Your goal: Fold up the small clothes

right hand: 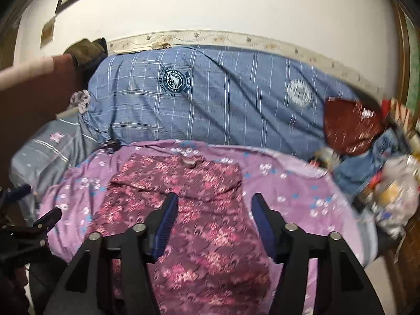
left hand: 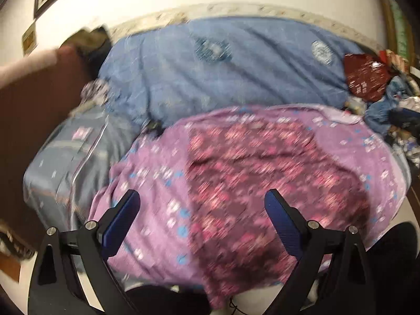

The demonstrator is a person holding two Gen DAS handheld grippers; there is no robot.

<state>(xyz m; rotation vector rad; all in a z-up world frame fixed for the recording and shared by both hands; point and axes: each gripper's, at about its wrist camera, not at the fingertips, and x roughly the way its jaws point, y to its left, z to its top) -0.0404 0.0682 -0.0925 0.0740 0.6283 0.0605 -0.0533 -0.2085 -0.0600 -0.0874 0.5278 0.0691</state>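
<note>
Maroon floral garment (right hand: pixel 189 215) spread flat on a purple flowered sheet (right hand: pixel 302 199) on the bed, left gripper (left hand: pixel 202 210) spread wide above it, right gripper (right hand: pixel 214 210) likewise parted, both holding nothing

Motion blur smears the flowered shirt (left hand: pixel 262 178) in the left wrist view, hiding its pattern. The clutter (right hand: pixel 388 183) at the bed's right edge is too blurred to name. The shirt's lower hem sits behind the tongs (right hand: pixel 214 210).

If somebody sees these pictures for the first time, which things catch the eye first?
The maroon floral garment lies spread in the middle of the purple flowered sheet, directly ahead of both open grippers. Behind it, along the wall, lies a big blue checked duvet with round emblems. At the right edge sits a jumble of clothes and bags.
</note>
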